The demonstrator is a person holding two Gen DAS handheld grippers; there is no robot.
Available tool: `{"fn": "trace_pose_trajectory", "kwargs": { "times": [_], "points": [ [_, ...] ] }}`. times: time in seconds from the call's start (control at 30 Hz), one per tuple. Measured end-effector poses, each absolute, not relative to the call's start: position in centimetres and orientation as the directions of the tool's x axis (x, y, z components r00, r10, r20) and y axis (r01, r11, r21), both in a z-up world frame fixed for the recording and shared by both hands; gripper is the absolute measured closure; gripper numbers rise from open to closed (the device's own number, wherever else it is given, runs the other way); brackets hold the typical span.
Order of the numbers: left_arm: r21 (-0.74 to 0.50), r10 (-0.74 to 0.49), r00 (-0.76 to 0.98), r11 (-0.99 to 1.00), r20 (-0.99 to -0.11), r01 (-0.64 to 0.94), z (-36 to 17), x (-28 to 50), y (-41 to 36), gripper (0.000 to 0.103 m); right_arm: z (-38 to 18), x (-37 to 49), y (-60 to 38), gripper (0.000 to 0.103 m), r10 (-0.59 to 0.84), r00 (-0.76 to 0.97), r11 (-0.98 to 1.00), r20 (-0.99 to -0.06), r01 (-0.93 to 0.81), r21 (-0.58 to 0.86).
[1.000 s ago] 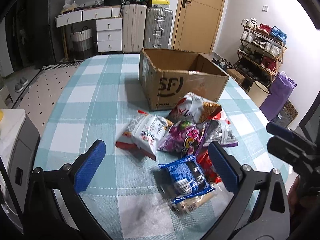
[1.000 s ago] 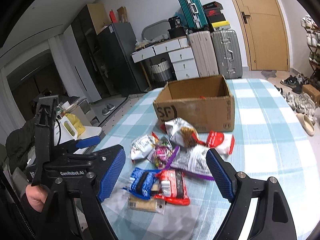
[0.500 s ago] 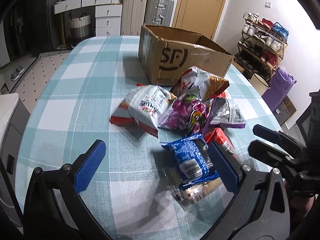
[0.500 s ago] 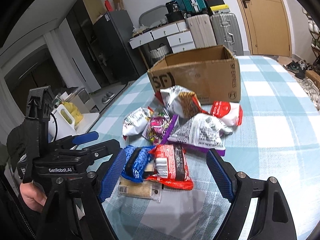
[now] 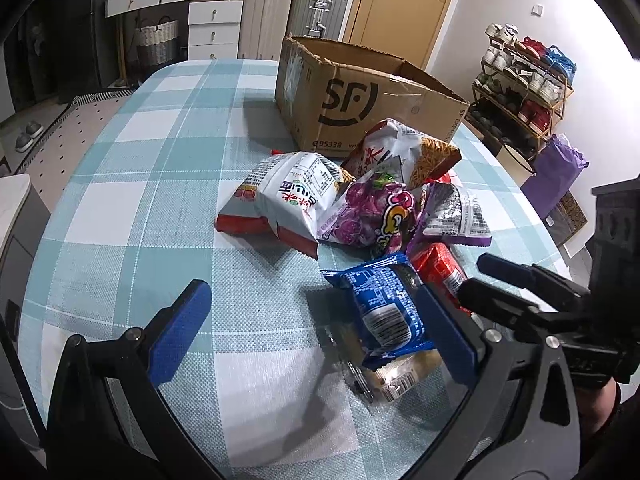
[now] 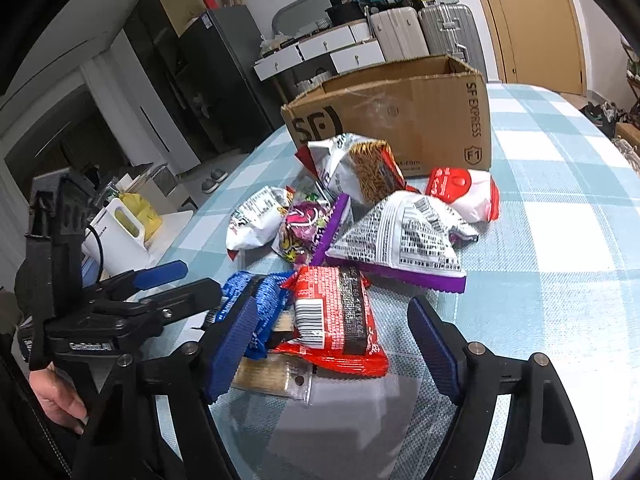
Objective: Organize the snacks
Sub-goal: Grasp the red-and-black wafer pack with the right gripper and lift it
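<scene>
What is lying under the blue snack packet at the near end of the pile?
Under the blue snack packet lies a clear-wrapped pack of pale biscuits. It also runs under the red packet. Its middle is covered by both, so nothing more can be read.

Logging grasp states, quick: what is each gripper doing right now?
Left gripper: open, holding nothing, beside the blue packet.
Right gripper: open, jaws just closing a little, red packet between them, not gripped.

walls: white; door [image 5: 394, 4]: wooden; suitcases [image 5: 294, 16] beside white drawers [image 5: 214, 26]; shoe rack [image 5: 524, 88] at right; fridge [image 6: 224, 76]: dark
</scene>
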State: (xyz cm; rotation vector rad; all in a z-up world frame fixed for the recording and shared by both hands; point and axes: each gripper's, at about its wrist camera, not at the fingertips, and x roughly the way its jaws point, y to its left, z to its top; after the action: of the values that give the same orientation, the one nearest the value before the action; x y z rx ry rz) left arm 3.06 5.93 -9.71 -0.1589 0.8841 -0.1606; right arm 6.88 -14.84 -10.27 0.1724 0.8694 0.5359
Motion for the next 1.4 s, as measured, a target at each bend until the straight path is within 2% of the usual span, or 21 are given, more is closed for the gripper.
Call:
{"fn": "trace_pose_trajectory", "kwargs": {
  "times": [0.23, 0.37, 0.47, 0.53, 0.57, 0.67, 1.4],
  "points": [
    [-0.208, -0.215, 0.625, 0.974, -0.751, 0.085, -9.6, 2.8, 5.9, 0.001, -11.3, 7.6, -14.2, 0.028, 0.511, 0.498, 0.857, -0.701, -0.364, 0.366],
    [-0.212, -0.216, 0.624, 0.974, -0.751, 0.083, -9.7, 2.9, 6.1, 0.001, -11.7, 7.9, -13.9, 0.033, 0.507, 0.492, 0.859, -0.708, -0.358, 0.366],
    [-0.215, -0.22, 0.622, 0.973, -0.752, 0.084, -9.7, 2.9, 6.2, 0.001, -12.0, 8.1, -13.7, 0.038, 0.506, 0.481, 0.859, -0.715, -0.359, 0.366],
    [-0.212, -0.216, 0.623, 0.974, -0.752, 0.082, -9.8, 2.8, 6.2, 0.001, -12.1, 8.2, -13.3, 0.044, 0.508, 0.476, 0.856, -0.718, -0.367, 0.363],
    [-0.213, -0.217, 0.623, 0.974, -0.751, 0.082, -9.8, 2.8, 6.2, 0.001, -12.2, 8.3, -13.0, 0.051, 0.515, 0.469, 0.852, -0.718, -0.376, 0.366],
    [-0.215, -0.219, 0.623, 0.973, -0.751, 0.082, -9.8, 2.9, 6.2, 0.001, -12.3, 8.2, -12.5, 0.058, 0.51, 0.47, 0.852, -0.72, -0.391, 0.348],
    [-0.195, -0.211, 0.607, 0.976, -0.766, 0.094, -9.8, 2.8, 4.8, 0.001, -11.0, 6.4, -14.9, 0.059, 0.539, 0.526, 0.839, -0.658, -0.402, 0.366]
  ]
}}
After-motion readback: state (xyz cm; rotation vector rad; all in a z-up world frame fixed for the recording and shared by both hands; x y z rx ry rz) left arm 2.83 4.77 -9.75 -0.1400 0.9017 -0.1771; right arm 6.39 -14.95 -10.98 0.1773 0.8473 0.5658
